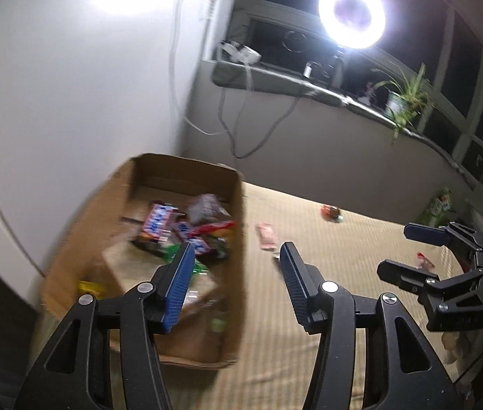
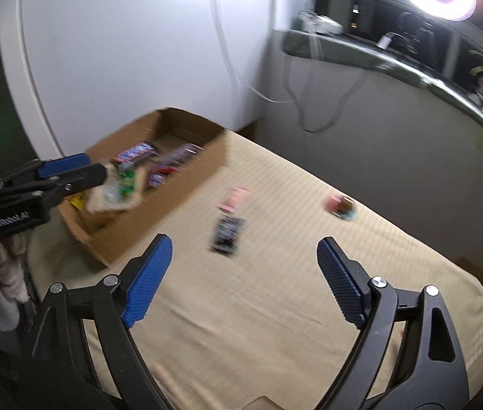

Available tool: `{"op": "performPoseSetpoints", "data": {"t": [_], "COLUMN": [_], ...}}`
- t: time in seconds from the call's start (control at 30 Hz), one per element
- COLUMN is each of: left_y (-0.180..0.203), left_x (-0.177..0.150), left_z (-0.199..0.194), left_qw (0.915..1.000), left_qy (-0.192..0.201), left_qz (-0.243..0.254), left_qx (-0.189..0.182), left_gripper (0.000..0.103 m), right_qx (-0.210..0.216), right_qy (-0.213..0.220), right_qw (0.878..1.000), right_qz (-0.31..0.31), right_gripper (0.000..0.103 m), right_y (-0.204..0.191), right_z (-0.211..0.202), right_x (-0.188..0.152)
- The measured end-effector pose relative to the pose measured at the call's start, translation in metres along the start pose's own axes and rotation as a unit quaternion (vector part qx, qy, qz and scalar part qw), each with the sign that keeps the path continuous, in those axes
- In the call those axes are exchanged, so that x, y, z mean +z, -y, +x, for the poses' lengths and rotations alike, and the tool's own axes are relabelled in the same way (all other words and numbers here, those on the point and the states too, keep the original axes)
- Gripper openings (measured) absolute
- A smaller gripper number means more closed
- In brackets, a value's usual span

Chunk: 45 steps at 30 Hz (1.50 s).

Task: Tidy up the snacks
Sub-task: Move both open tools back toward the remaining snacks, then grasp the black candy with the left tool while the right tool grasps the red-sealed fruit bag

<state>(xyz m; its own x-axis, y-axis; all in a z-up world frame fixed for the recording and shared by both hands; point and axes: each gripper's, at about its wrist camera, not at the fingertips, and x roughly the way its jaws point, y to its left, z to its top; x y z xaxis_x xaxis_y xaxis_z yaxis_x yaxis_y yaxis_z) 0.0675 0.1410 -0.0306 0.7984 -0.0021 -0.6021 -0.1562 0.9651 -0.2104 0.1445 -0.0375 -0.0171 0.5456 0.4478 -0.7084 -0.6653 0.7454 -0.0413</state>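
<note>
A cardboard box sits on the beige bed and holds several snack packs. My left gripper is open and empty over the box's right wall; in the right wrist view it hovers over the box, above a pale green-printed packet in the air. My right gripper is open and empty above the bed; it also shows in the left wrist view. On the bed lie a pink packet, a dark packet and a round red-brown snack.
A white wall stands behind the box. A windowsill carries a ring light, cables and a potted plant. A green pack and a small red wrapper lie at the bed's right edge.
</note>
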Motion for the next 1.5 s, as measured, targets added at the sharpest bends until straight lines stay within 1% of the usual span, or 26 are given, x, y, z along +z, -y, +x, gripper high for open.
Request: {"op": "performPoseSetpoints", "data": {"t": [0.23, 0.47, 0.67, 0.77, 0.8, 0.83, 0.87, 1.03, 1.2, 1.37, 1.4, 1.43, 1.5], "left_y": [0.038, 0.076, 0.089, 0.090, 0.090, 0.090, 0.089, 0.084, 0.082, 0.077, 0.076, 0.075, 0.074], "left_x": [-0.006, -0.020, -0.030, -0.034, -0.035, -0.036, -0.036, -0.038, -0.038, -0.035, -0.034, -0.033, -0.031], "left_z": [0.019, 0.049, 0.075, 0.086, 0.090, 0.092, 0.095, 0.109, 0.121, 0.130, 0.131, 0.132, 0.134], "left_qw": [0.9991, 0.9954, 0.9929, 0.9920, 0.9917, 0.9916, 0.9914, 0.9907, 0.9895, 0.9899, 0.9902, 0.9907, 0.9914], "left_qy": [-0.020, -0.056, -0.086, -0.098, -0.102, -0.105, -0.108, -0.120, -0.132, -0.134, -0.133, -0.131, -0.127], "left_qz": [0.022, 0.049, 0.049, 0.046, 0.045, 0.045, 0.044, 0.038, 0.038, 0.032, 0.030, 0.030, 0.029], "left_qx": [-0.032, -0.059, -0.066, -0.064, -0.063, -0.062, -0.059, -0.052, -0.045, -0.033, -0.029, -0.025, -0.014], "left_gripper": [0.051, 0.051, 0.043, 0.041, 0.040, 0.039, 0.039, 0.039, 0.039, 0.039, 0.039, 0.039, 0.039], "right_qx": [-0.047, -0.070, -0.086, -0.076, -0.077, -0.080, -0.082, -0.070, -0.068, -0.072, -0.072, -0.075, -0.087], "right_qy": [-0.015, -0.032, -0.053, -0.067, -0.070, -0.073, -0.077, -0.086, -0.095, -0.101, -0.102, -0.104, -0.109], "right_qw": [0.998, 0.993, 0.985, 0.980, 0.978, 0.977, 0.975, 0.969, 0.968, 0.968, 0.968, 0.968, 0.969], "right_qz": [0.041, 0.084, 0.137, 0.171, 0.179, 0.185, 0.192, 0.223, 0.221, 0.220, 0.219, 0.216, 0.204], "right_gripper": [0.089, 0.089, 0.089, 0.089, 0.087, 0.084, 0.083, 0.082, 0.082, 0.082, 0.081, 0.078, 0.074], "right_y": [0.054, 0.097, 0.137, 0.157, 0.161, 0.166, 0.171, 0.191, 0.196, 0.200, 0.201, 0.201, 0.198], "right_z": [-0.017, -0.025, -0.027, -0.022, -0.020, -0.018, -0.015, -0.001, 0.016, 0.031, 0.033, 0.035, 0.041], "right_x": [-0.034, -0.068, -0.100, -0.113, -0.116, -0.119, -0.121, -0.127, -0.121, -0.116, -0.116, -0.115, -0.112]}}
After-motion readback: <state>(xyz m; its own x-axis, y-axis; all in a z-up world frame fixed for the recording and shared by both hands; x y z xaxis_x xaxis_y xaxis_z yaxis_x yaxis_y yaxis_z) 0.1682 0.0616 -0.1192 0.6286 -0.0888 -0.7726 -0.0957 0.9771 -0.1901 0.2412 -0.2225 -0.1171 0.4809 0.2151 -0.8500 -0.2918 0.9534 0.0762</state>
